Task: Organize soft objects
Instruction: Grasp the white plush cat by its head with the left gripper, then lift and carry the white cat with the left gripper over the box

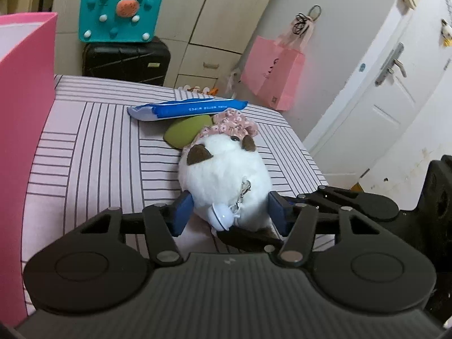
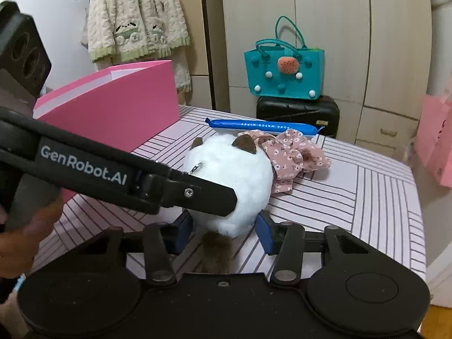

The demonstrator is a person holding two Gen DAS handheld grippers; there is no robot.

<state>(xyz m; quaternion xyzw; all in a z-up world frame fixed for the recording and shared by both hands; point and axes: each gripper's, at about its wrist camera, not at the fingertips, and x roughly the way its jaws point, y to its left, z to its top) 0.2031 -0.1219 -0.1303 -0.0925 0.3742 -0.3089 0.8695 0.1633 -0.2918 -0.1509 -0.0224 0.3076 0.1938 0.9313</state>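
Both tongs are on the white plush toy [image 1: 224, 169] now: my left tongs [image 1: 228, 212] pinch its lower body, my right tongs [image 2: 226, 226] squeeze it near the brown tail. It sits on the striped desk [image 1: 93, 141], mid-surface. That's the pick-up step; next comes a level lift toward the pink box [image 2: 118, 104], I reckon. Wipes pack [image 1: 186, 108] lies close behind, desk edge near right.

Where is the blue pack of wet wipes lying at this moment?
In both wrist views the blue wipes pack lies on the striped surface behind the white plush toy, near the far edge, in front of the black suitcase.
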